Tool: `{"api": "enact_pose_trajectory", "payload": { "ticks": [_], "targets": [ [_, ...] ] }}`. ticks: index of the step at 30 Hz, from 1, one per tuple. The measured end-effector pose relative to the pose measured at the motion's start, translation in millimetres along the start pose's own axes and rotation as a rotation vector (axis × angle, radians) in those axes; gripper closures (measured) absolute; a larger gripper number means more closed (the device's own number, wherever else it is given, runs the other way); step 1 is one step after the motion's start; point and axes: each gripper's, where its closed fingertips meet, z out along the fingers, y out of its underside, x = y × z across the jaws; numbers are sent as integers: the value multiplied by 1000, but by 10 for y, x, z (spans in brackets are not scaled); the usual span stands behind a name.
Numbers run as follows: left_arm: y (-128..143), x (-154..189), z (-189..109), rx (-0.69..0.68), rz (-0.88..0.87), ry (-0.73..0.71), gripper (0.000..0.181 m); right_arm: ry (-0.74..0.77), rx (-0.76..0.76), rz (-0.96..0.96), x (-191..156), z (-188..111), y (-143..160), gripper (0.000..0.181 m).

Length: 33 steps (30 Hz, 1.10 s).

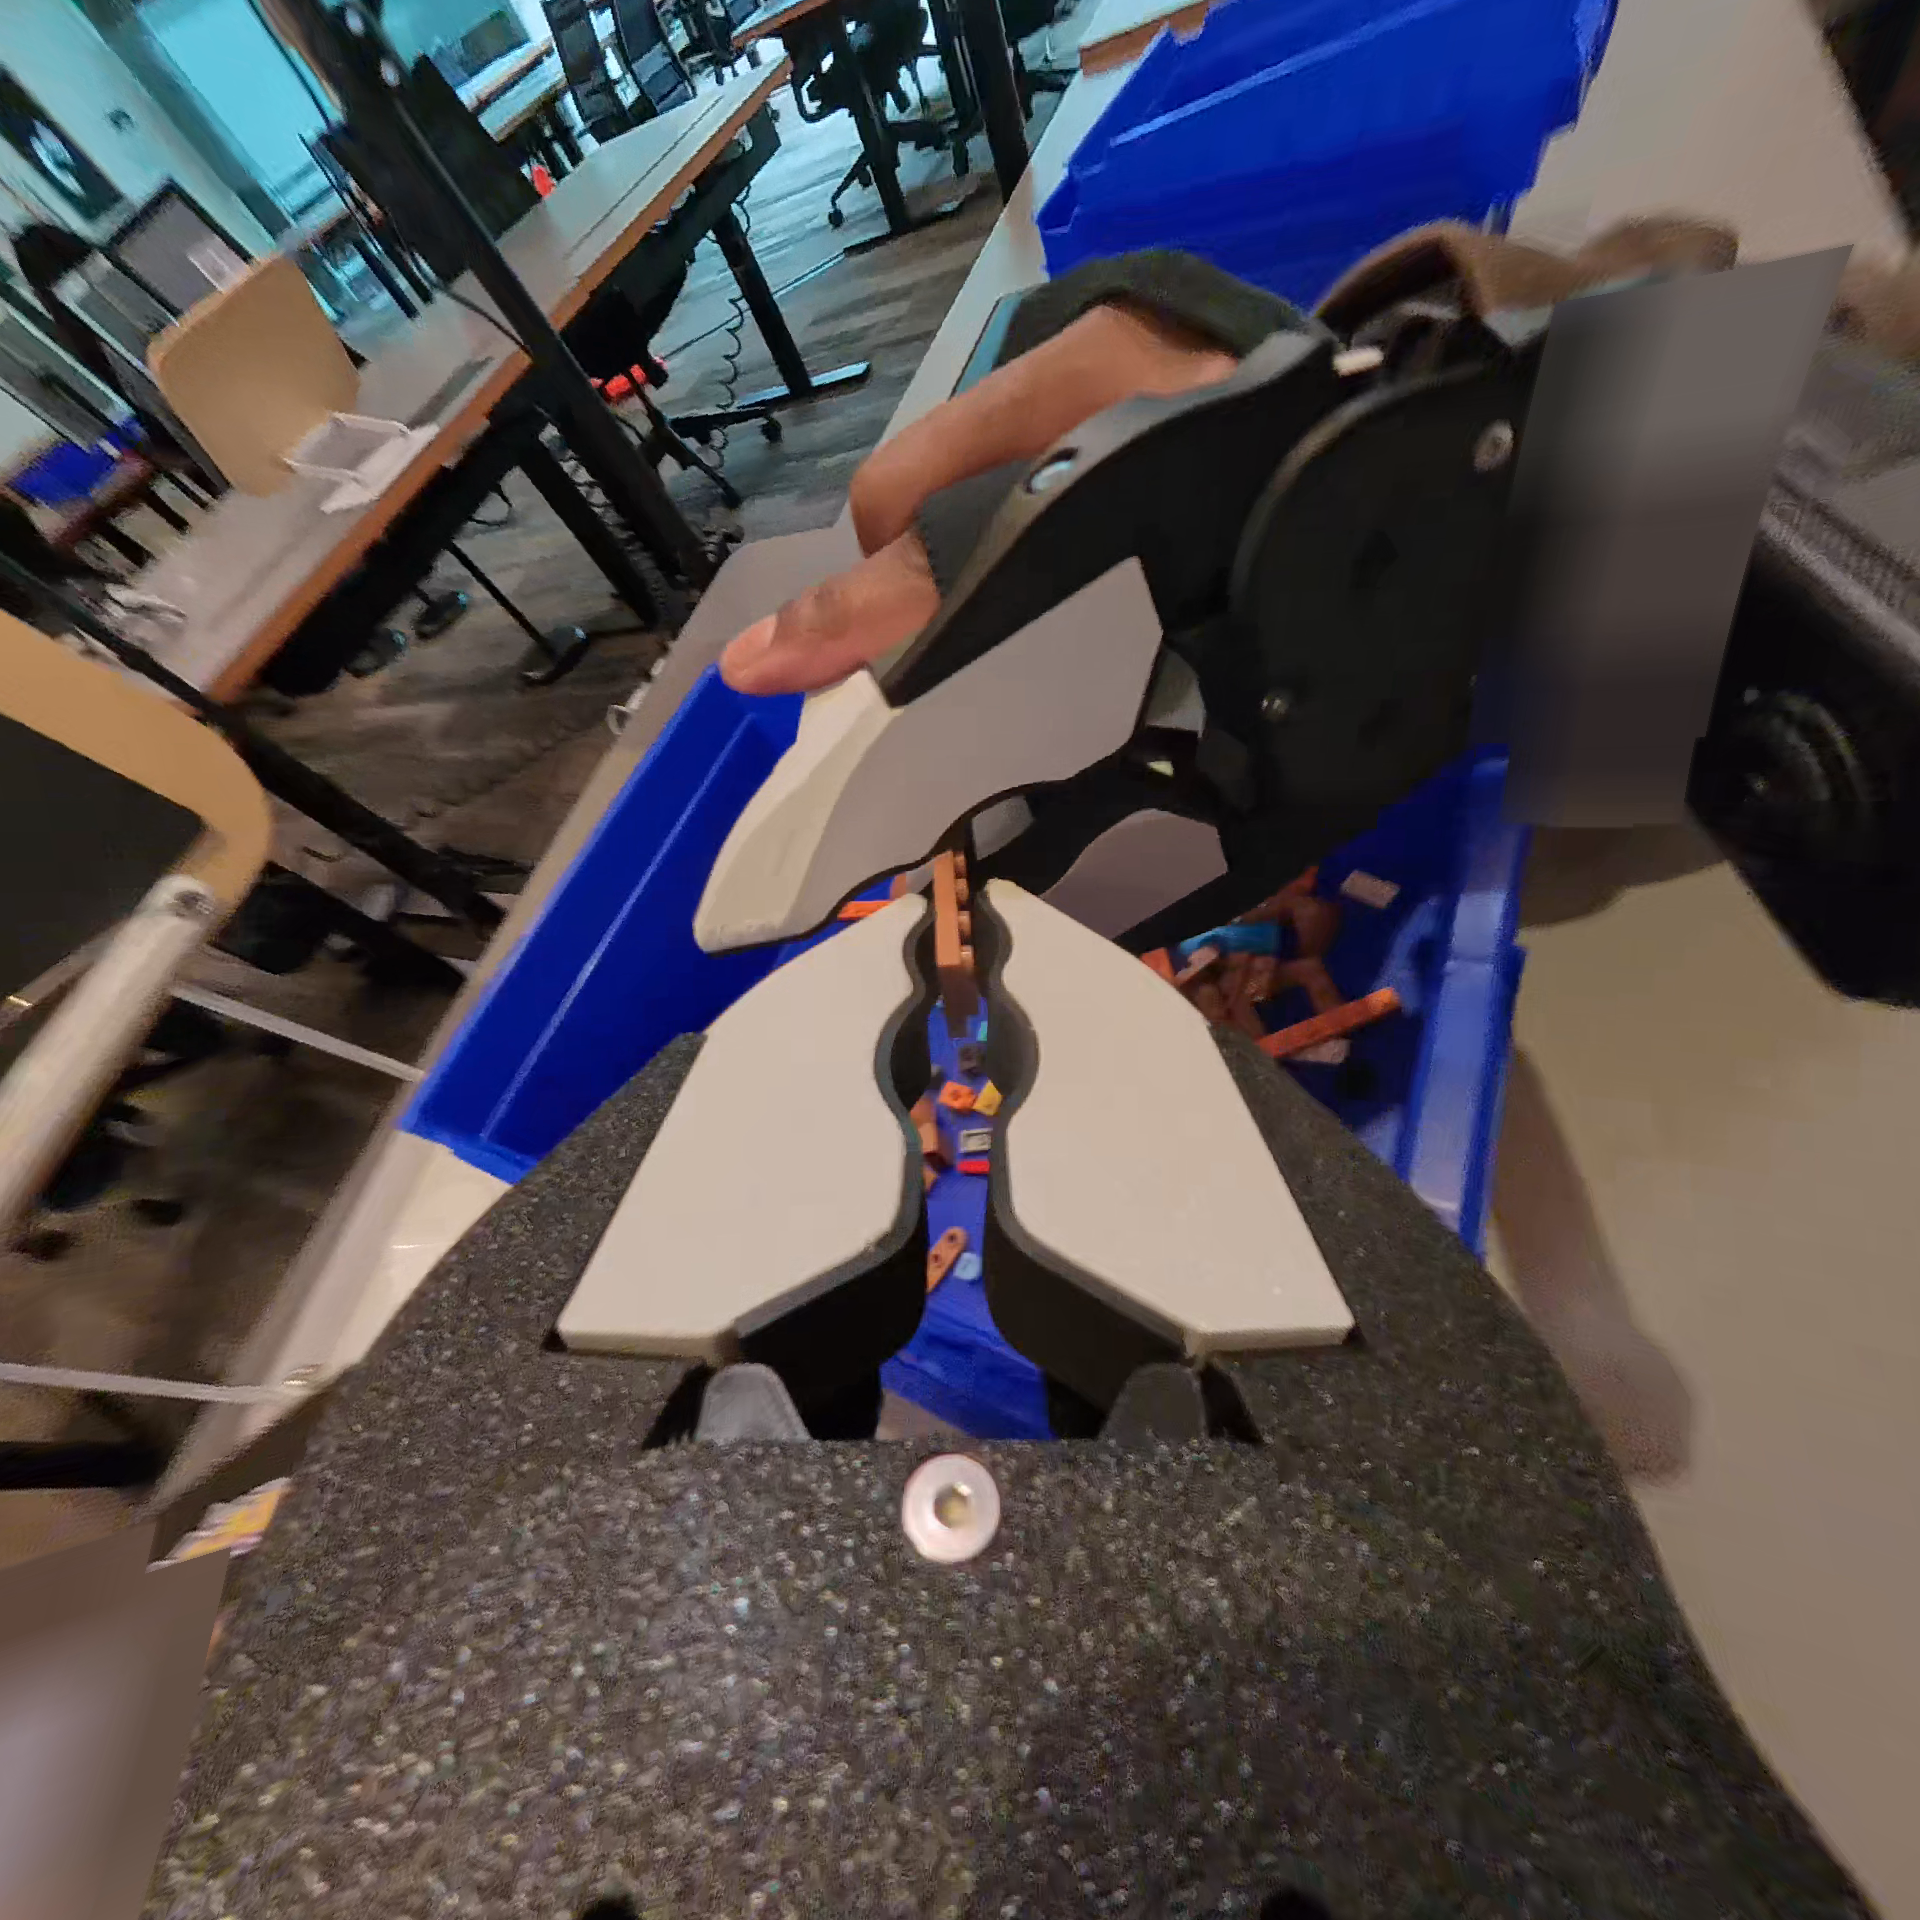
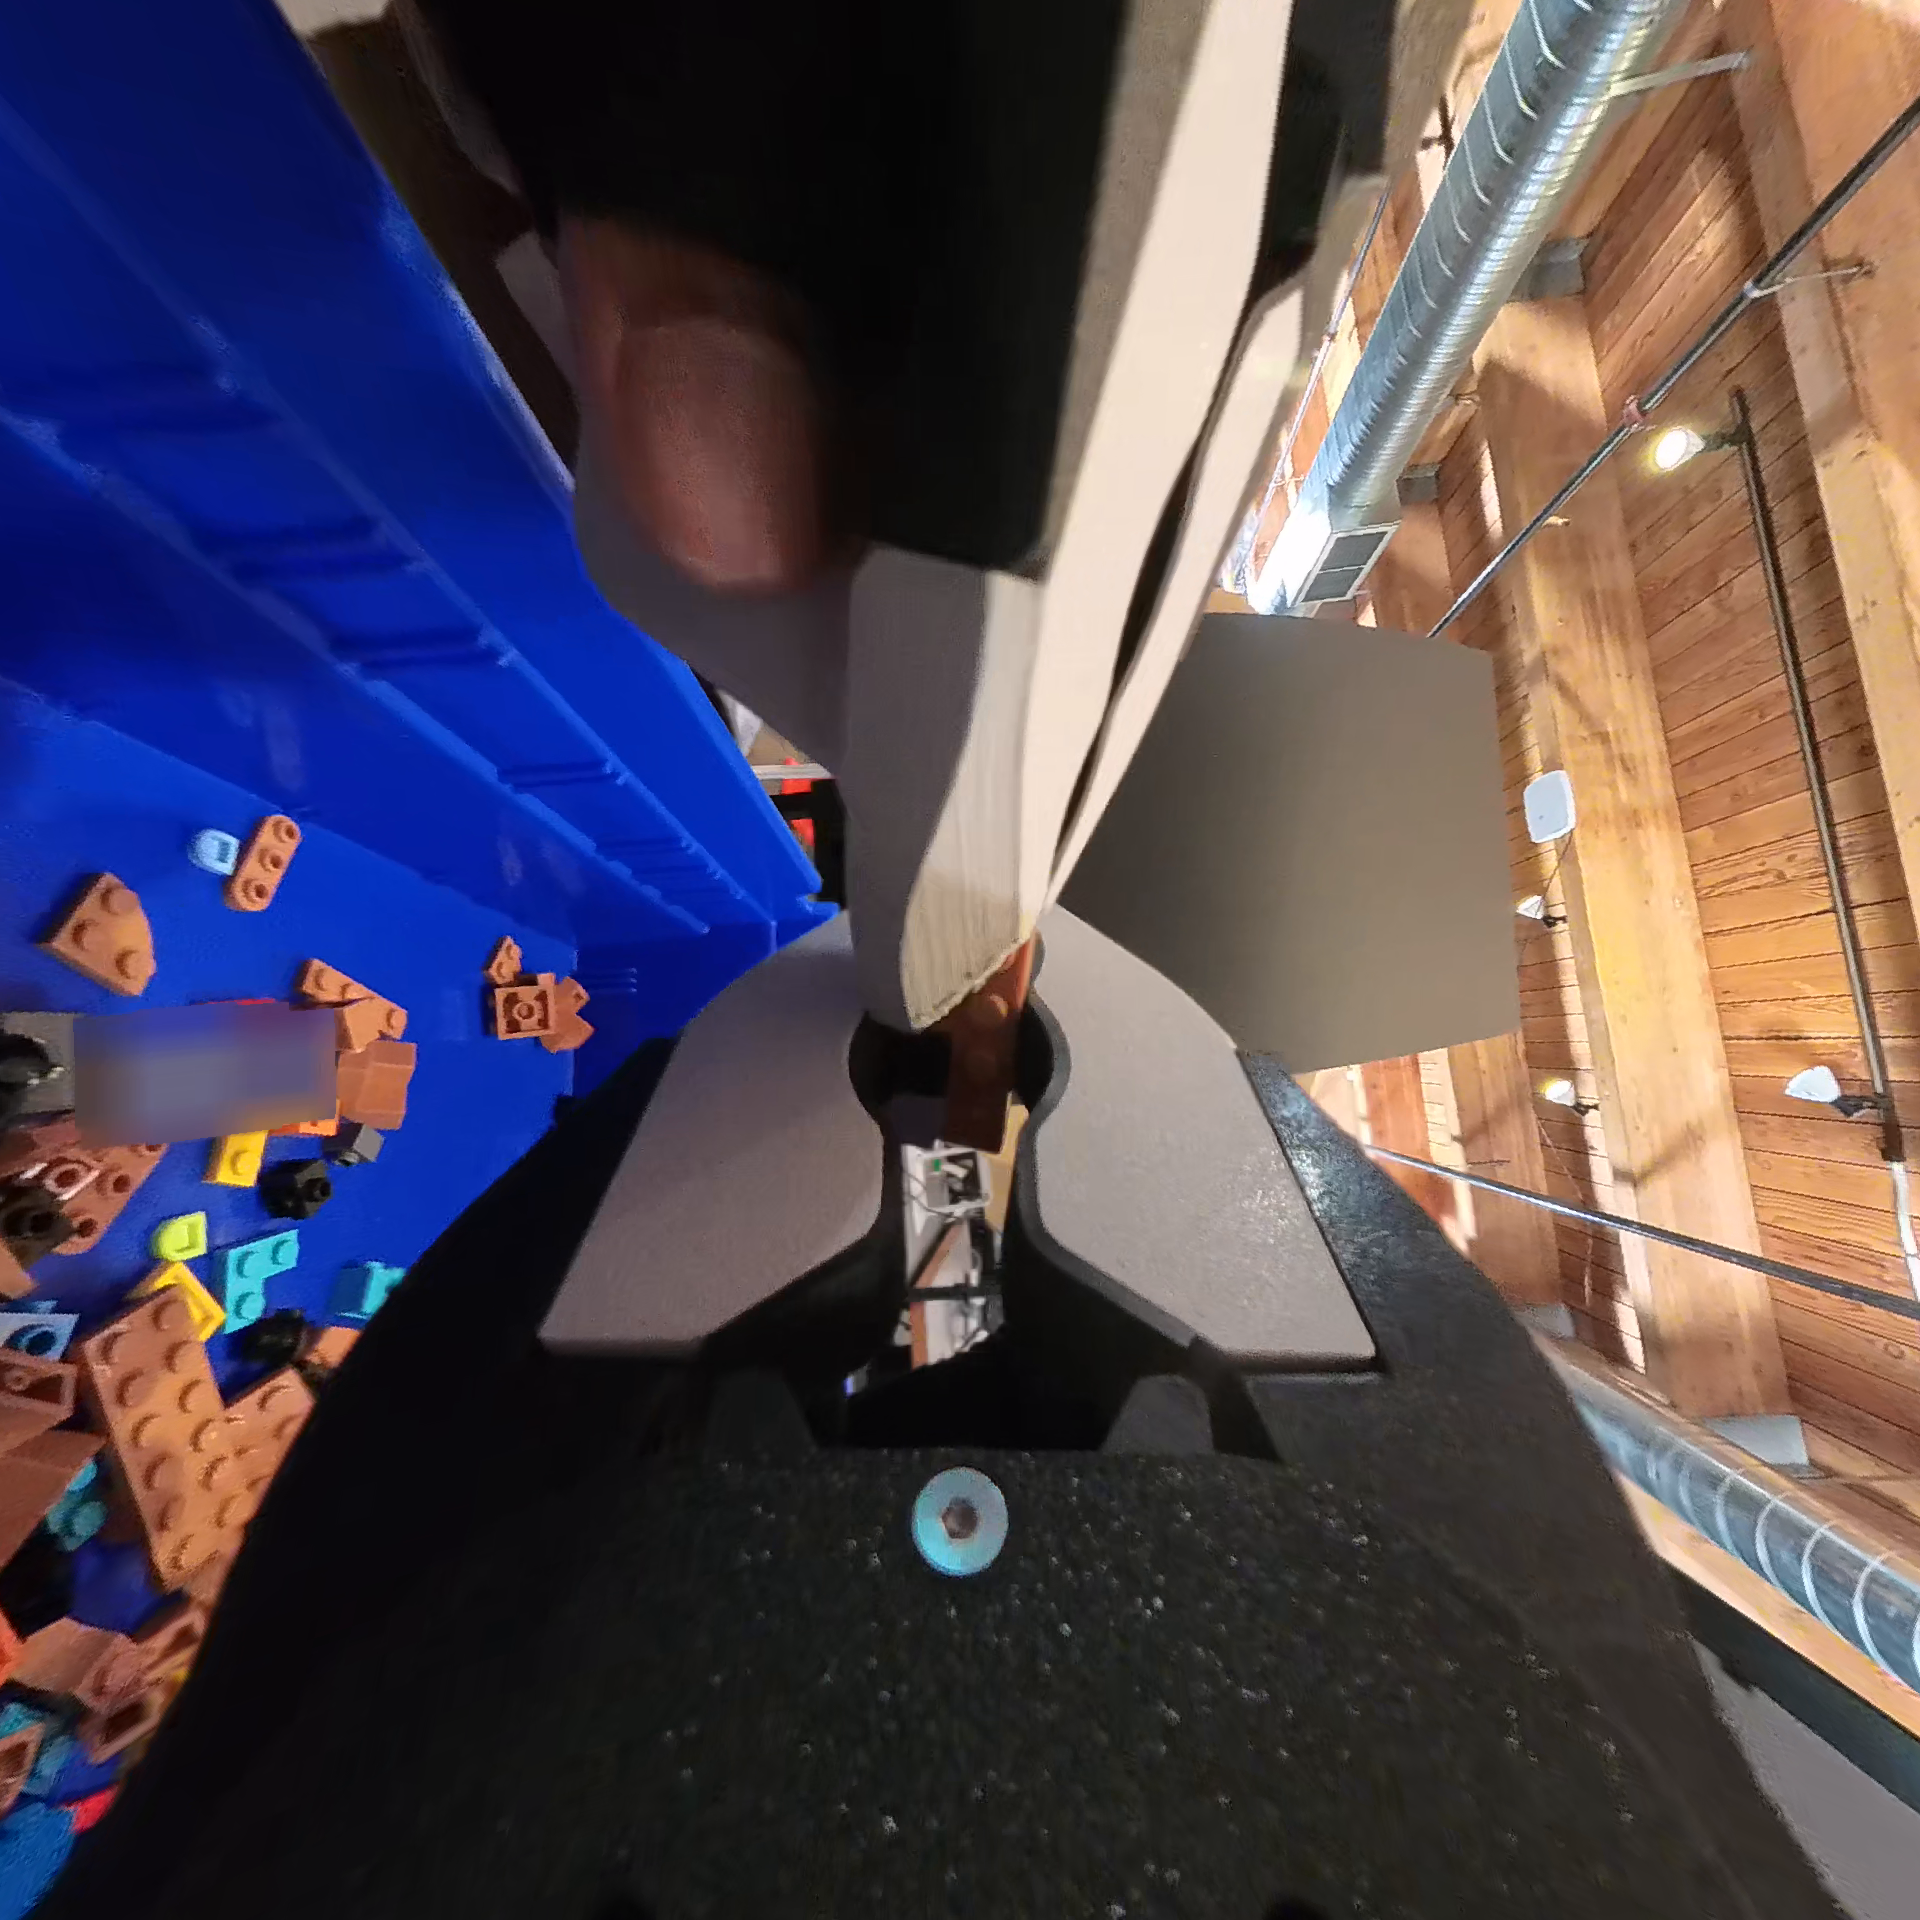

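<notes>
My left gripper [image 1: 956,914] is shut on a slim brown brick piece [image 1: 951,956], which stands upright between its grey pads [image 1: 790,1132]. My right gripper [image 1: 961,847], held by a person's hand [image 1: 935,488], comes in from the upper right and closes on the upper end of the same piece. In the right wrist view the brown piece [image 2: 982,1081] sits in the notch between the right gripper's [image 2: 966,1023] nearly closed fingers, and the left gripper's cream fingers [image 2: 997,810] pinch it from above. Both grippers hover over a blue bin [image 1: 623,935].
The blue bin [image 2: 312,520] holds several loose bricks [image 2: 177,1434], mostly brown and orange [image 1: 1278,987]. A second blue bin [image 1: 1299,135] stands farther back on the pale table [image 1: 1662,1195]. Desks and office chairs [image 1: 582,239] lie to the left. A wooden ceiling with a duct [image 2: 1455,260] shows. About 5 centimeters separates my left fingertips from my right.
</notes>
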Motion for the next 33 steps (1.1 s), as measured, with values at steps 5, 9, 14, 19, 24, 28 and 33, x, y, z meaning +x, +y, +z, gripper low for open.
{"api": "enact_pose_trajectory", "payload": {
  "ticks": [5, 9, 14, 19, 24, 28, 33],
  "targets": [
    [80, 5, 35, -88, 188, -78, 176, -88, -21, 18, -148, 26, 31, 169],
    [97, 6, 41, -99, 182, -77, 175, -112, -25, 32, -183, 29, 38, 170],
    [144, 26, 89, -84, -11, -3, 175, -157, -46, 15, -263, 32, 76, 168],
    [44, 90, 60, 25, -329, 170, 176, -71, -43, -48, -156, 25, 68, 165],
    [-36, 23, -28, 128, -533, 277, 176, 34, -8, -49, 29, -22, 13, 163],
    [-12, 18, -16, 119, -530, 272, 176, 29, -16, -73, 19, -29, 22, 164],
    [63, -15, 17, 41, -308, 151, 174, -12, -40, -63, -45, -9, 60, 164]
  ]
}}
